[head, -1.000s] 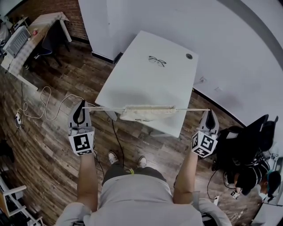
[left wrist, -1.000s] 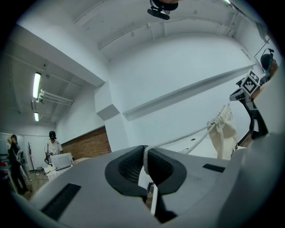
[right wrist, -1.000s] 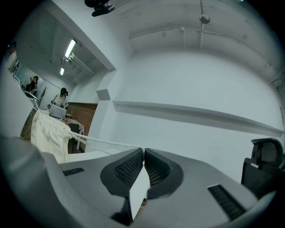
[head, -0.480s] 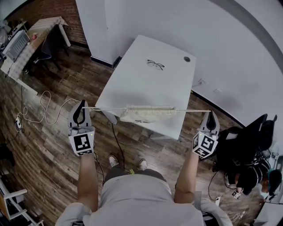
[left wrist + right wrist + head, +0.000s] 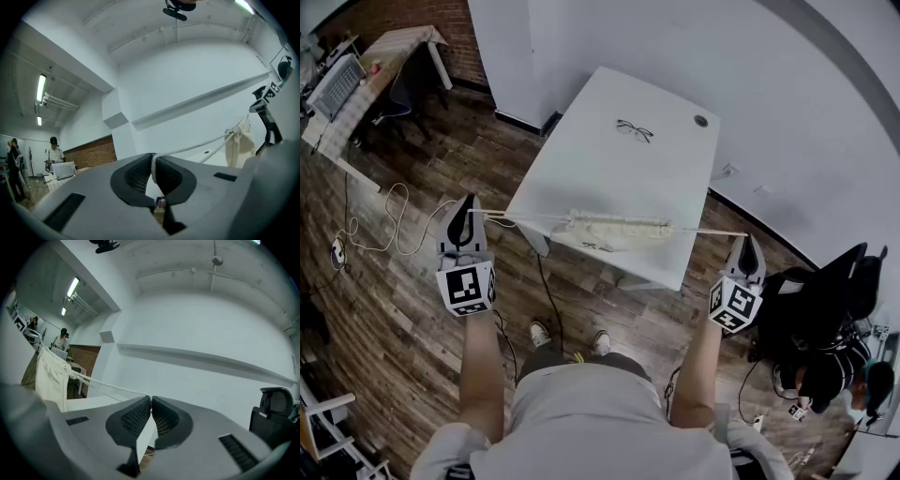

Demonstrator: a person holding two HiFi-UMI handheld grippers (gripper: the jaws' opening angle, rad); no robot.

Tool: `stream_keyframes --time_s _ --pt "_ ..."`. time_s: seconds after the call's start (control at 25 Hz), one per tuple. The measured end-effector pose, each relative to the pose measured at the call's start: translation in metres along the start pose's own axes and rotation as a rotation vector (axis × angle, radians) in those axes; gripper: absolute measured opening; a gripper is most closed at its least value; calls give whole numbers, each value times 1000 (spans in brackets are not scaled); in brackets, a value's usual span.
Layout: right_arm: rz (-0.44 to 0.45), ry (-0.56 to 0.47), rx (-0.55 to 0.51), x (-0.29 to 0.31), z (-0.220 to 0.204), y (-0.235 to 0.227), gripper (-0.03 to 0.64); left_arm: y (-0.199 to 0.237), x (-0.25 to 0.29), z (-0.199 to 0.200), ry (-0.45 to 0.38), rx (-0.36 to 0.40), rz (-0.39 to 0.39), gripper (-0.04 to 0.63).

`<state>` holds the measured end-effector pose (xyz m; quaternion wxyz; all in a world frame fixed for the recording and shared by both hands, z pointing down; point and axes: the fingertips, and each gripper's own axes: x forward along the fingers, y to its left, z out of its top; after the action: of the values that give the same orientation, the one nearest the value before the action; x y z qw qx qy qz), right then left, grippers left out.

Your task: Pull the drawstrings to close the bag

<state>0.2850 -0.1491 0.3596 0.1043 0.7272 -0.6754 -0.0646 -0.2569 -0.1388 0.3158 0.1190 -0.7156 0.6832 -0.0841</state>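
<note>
two grippers, held out to either side of the person.
left gripper [image 5: 470, 208]: left marker cube [image 5: 466, 288] facing up. jaws pinched on the left drawstring [image 5: 525, 217], the white cord looped over and down between the ribbed pads [image 5: 136, 174].
right gripper [image 5: 746, 240]: right marker cube [image 5: 734, 305] facing up. jaws pressed together on the right drawstring [image 5: 708, 232], which enters at the pad tips.
both cords run taut and near level to the bag.
one cream cloth drawstring bag [image 5: 614, 228]: strung about midway between the grippers, over the near edge of the white table [image 5: 619, 178]. mouth gathered into tight pleats along the cords, body hanging below. whether it touches the tabletop cannot be told.
farther on the table: one pair of glasses [image 5: 633, 129] and one round cable port [image 5: 701, 120], well apart.
beyond: wood-plank floor [image 5: 403, 309], a pale cable [image 5: 394, 220] looped on it at the left, a black office chair [image 5: 825, 309] at the right.
</note>
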Motion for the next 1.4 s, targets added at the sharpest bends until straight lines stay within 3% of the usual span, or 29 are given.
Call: stream_keyframes --time_s 1.2,1.4 --pt "-1 -21 -25 -14 8 -16 41 8 -12 -5 -2 -45 14 17" --pt "-6 -29 -30 -13 11 -21 41 8 -6 -13 10 -92 18 17"
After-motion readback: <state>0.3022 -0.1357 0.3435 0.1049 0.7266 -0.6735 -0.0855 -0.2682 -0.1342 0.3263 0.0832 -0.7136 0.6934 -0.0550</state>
